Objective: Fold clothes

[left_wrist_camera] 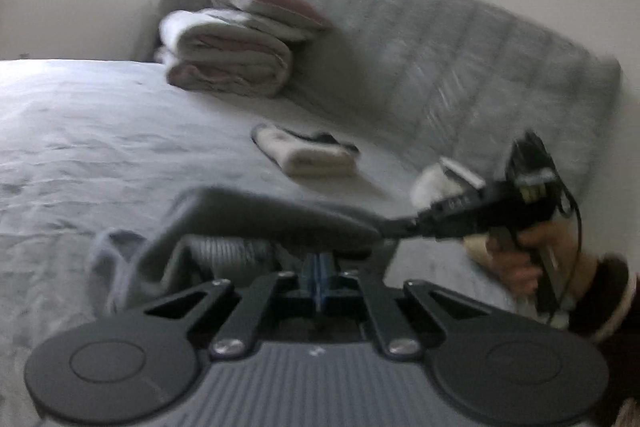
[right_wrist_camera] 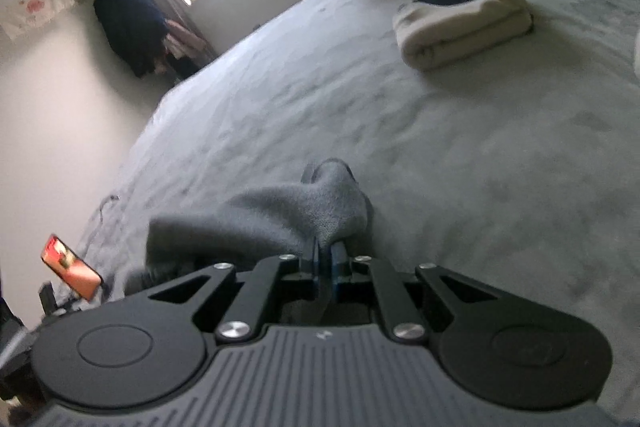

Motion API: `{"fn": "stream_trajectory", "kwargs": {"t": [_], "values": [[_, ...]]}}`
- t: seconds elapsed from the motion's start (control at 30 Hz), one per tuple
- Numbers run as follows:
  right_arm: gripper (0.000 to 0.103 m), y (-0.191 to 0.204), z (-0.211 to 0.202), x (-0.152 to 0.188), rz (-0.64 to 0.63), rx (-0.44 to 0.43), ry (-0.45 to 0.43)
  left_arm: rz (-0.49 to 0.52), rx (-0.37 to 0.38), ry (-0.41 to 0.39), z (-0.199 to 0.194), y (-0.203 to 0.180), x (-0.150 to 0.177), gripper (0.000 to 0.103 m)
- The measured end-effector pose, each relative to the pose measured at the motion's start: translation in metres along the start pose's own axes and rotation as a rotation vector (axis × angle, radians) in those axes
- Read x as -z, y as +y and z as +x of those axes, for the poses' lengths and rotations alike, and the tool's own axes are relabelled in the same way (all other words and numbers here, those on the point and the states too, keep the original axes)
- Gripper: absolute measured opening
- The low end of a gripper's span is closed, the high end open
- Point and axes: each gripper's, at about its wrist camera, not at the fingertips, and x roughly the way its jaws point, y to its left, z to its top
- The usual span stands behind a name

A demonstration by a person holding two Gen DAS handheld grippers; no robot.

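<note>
A grey knit garment (left_wrist_camera: 256, 223) hangs stretched between both grippers, above the grey bed sheet (left_wrist_camera: 100, 147). My left gripper (left_wrist_camera: 320, 267) is shut on one edge of it; the fabric drapes over the fingers. My right gripper (right_wrist_camera: 326, 255) is shut on another part of the grey garment (right_wrist_camera: 280, 211), which bunches up in front of the blue pads. In the left wrist view the right gripper (left_wrist_camera: 404, 227) shows at the right, held in a hand and pinching the garment's end.
A folded cream garment (right_wrist_camera: 460, 27) with dark trim lies on the bed (right_wrist_camera: 440, 167); it also shows in the left wrist view (left_wrist_camera: 312, 155). A folded quilt and pillows (left_wrist_camera: 236, 51) sit by the padded headboard (left_wrist_camera: 460, 75). A phone (right_wrist_camera: 72, 267) stands at the bed's left edge.
</note>
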Motion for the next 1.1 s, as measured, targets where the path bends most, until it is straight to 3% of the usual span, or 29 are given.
{"fn": "stream_trajectory", "kwargs": {"t": [0.17,0.23,0.27,0.37,0.43,0.5,0.63,0.7,0.87,1.1], "values": [[0.008,-0.012,0.011,0.023,-0.023,0.048,0.094,-0.017,-0.048,0.055,0.002,0.005,0.010,0.005],[0.008,-0.017,0.022,0.032,-0.020,0.070,0.156,-0.047,-0.070,0.051,0.000,0.012,0.009,0.013],[0.008,-0.020,0.027,0.035,-0.014,0.076,0.180,-0.062,-0.075,0.040,-0.001,0.015,0.007,0.022],[0.008,-0.022,0.032,0.035,-0.010,0.074,0.192,-0.092,-0.084,-0.001,-0.004,0.021,-0.001,0.029],[0.009,-0.021,0.032,0.032,-0.007,0.068,0.190,-0.105,-0.097,-0.028,-0.003,0.024,-0.008,0.040],[0.016,-0.021,0.030,0.029,0.003,0.060,0.176,-0.107,-0.127,-0.039,0.001,0.027,-0.012,0.060],[0.020,-0.021,0.027,0.020,0.015,0.044,0.137,-0.104,-0.201,-0.028,0.020,0.033,-0.022,0.072],[0.042,-0.022,0.025,0.015,0.029,0.042,0.115,-0.127,-0.246,-0.023,0.027,0.041,-0.027,0.078],[0.044,-0.029,0.019,0.002,0.069,0.038,0.072,-0.271,-0.414,0.007,0.038,0.082,-0.035,0.082],[0.045,-0.043,0.031,-0.018,0.115,0.070,0.044,-0.432,-0.461,0.075,0.067,0.121,-0.028,0.078]]}}
